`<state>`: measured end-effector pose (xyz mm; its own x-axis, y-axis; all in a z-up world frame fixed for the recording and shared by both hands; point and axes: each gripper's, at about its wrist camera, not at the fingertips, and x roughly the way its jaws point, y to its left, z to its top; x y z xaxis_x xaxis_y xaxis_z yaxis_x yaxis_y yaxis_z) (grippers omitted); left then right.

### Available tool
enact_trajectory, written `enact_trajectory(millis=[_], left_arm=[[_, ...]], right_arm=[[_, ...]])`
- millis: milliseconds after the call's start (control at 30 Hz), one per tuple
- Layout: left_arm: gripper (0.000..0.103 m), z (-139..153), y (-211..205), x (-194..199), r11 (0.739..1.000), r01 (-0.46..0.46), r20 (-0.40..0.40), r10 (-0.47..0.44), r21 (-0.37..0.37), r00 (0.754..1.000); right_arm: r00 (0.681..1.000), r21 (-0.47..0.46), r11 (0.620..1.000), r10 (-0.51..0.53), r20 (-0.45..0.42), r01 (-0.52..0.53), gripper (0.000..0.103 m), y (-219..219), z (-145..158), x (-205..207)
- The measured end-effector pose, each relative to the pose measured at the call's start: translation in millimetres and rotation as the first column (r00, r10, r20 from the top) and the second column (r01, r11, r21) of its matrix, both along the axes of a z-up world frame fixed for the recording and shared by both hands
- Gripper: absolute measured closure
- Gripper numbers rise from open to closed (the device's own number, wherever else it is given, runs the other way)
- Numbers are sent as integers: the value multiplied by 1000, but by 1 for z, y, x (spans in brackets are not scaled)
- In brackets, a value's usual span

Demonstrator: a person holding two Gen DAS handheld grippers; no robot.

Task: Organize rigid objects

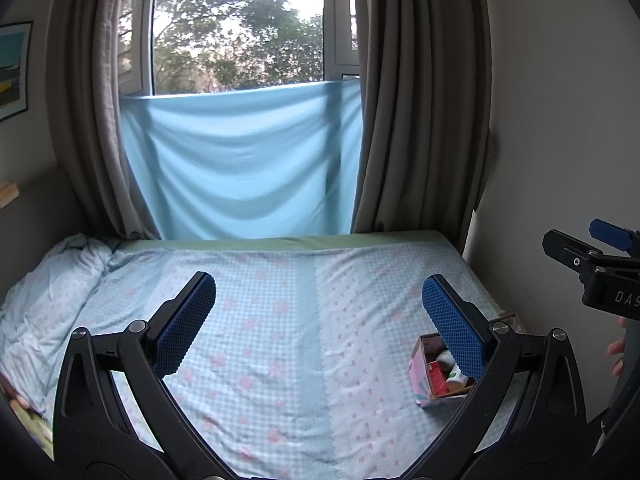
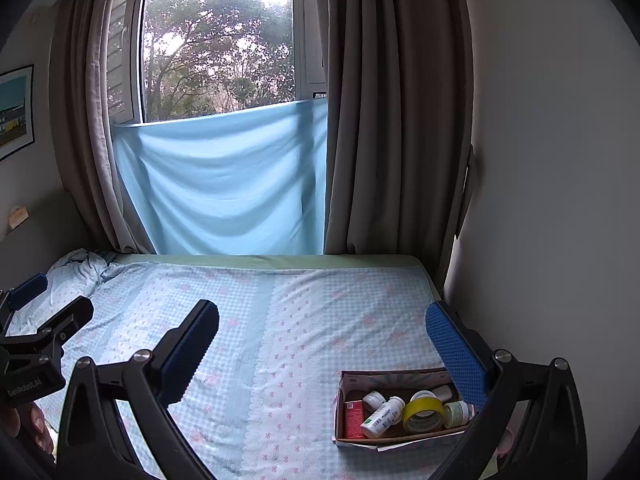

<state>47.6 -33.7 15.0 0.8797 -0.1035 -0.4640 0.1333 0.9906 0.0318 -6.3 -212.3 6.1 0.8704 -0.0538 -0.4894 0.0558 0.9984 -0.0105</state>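
Note:
An open cardboard box (image 2: pixel 348 390) lies on the bed at the near right. Inside it I see a white pill bottle (image 2: pixel 382 416), a yellow tape roll (image 2: pixel 422 414), a red carton (image 2: pixel 354 420) and small white jars (image 2: pixel 456 414). The same box (image 1: pixel 418 376) shows in the left wrist view, partly behind my right-hand finger. My left gripper (image 1: pixel 318 326) is open above the bedspread, holding nothing. My right gripper (image 2: pixel 322 350) is open too, its right finger (image 2: pixel 456 350) just over the box's right end. Each gripper appears at the edge of the other's view.
The bed (image 2: pixel 280 320) carries a blue-and-white checked cover with pink flowers. A rumpled quilt (image 1: pixel 52 280) lies at the far left. Curtains (image 1: pixel 420 120) and a blue cloth (image 1: pixel 240 160) hang at the window behind. A wall (image 2: pixel 540 200) bounds the right side.

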Motion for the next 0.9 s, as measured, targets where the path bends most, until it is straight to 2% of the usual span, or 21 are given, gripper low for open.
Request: enact_trajectory(millis=[367,433,567,667,900], left_arm=[[0,0,3,5,1000,6,4,-6,9,1000],[0,0,0,5,1000,5,11,-6,29,1000],[0,0,1,3,1000,18,35,-18,14,999],[0,1,-2,0,999,13,67,-15,39,998],[0,-1,-1,5,999,10,79,-13,32,997]], right_arm=[[1000,-1,1000,-2,0,2,0,3,0,1],[1000,-3,1000,-3,0,3,0,3,0,1],[1000,-4,1000,-5,-3,5,0,4,0,3],[1000,-7,1000,-8,-4,8,0,4,-1,4],[1000,-8,1000,-15,-11,15,0,6,-2,8]])
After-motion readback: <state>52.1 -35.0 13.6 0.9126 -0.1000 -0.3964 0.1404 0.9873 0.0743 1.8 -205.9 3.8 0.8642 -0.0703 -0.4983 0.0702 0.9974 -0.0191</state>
